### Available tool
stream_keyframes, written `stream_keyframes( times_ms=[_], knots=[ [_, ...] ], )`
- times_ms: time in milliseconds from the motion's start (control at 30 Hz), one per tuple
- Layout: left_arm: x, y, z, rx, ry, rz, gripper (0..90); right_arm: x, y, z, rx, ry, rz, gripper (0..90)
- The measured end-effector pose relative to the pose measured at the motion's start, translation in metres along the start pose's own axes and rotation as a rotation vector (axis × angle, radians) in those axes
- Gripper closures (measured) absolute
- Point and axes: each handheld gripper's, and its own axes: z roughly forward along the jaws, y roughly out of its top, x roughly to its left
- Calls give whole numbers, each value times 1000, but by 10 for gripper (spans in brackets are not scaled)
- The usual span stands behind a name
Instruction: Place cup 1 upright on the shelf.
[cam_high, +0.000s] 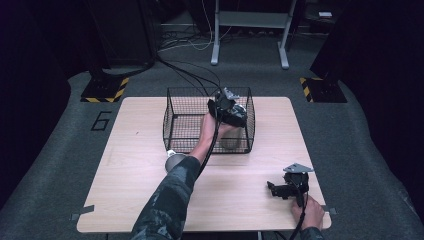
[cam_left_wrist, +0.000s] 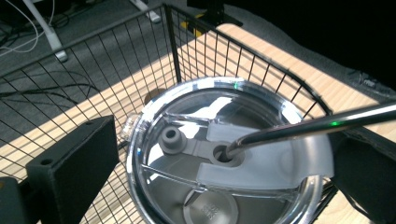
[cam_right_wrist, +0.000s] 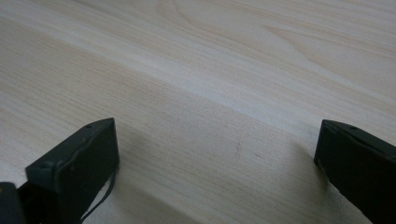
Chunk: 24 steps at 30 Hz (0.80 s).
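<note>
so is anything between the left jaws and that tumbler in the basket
No. The left gripper has its jaws on either side of the tumbler's clear lid, inside the wire basket. The metal straw leans out over the right-hand jaw but blocks nothing.

Left gripper (cam_high: 235, 119), frame centre: black body, grey three-cornered plate on top, black cable trailing down along forearm. Right gripper (cam_high: 274, 188), lower right: same black body, grey plate, cable running to bottom edge. Fingers (cam_right_wrist: 77, 170): matte black, blocky, small screw holes near tips. Sleeve (cam_high: 167, 205), bottom centre: dark camouflage pattern.
</note>
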Motion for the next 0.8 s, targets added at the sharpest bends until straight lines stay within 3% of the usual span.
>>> stream_keyframes(
  times_ms=[333,500,733,800],
  knots=[
    [-2,7,-21,-22,-29,16,0,-1,0,0,3,-4,-12,0],
    [-5,9,-36,-18,-53,47,0,-1,0,0,4,-4,-12,0],
    [-9,5,-60,-21,-60,86,1,0,0,0,4,-4,-10,0],
    [-9,4,-66,-30,-61,80,1,-1,0,0,3,-4,-14,0]
  ],
)
